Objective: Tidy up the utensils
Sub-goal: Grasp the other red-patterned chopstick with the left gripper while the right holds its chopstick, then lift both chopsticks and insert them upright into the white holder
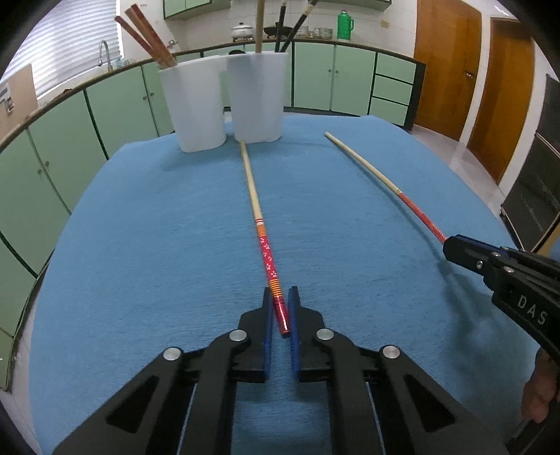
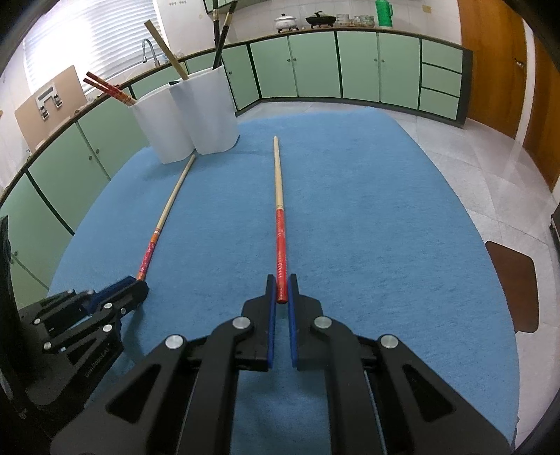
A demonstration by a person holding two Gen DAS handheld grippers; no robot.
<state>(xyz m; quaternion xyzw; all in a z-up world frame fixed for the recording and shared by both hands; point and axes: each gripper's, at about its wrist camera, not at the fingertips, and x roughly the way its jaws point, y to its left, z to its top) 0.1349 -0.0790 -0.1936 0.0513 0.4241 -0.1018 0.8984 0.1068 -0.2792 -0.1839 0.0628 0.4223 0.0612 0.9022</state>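
From the left wrist: a blue cloth [image 1: 140, 245] covers the table, green cupboards [image 1: 315, 80] behind. The left gripper [image 1: 281, 308] pinches one chopstick [image 1: 257, 210] lying toward the white cups [image 1: 224, 101].

From the right wrist: the right gripper [image 2: 281, 290] pinches the other chopstick [image 2: 279, 196].

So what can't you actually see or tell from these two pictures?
- Lower ends of the utensils in the two white holders: both views, hidden by the opaque walls.
- Upper ends of the dark chopsticks: both views, cut off by the top edge.
- Butt of the right chopstick: left view, covered by the right gripper.
- Butt of the left chopstick: right view, behind the left gripper.
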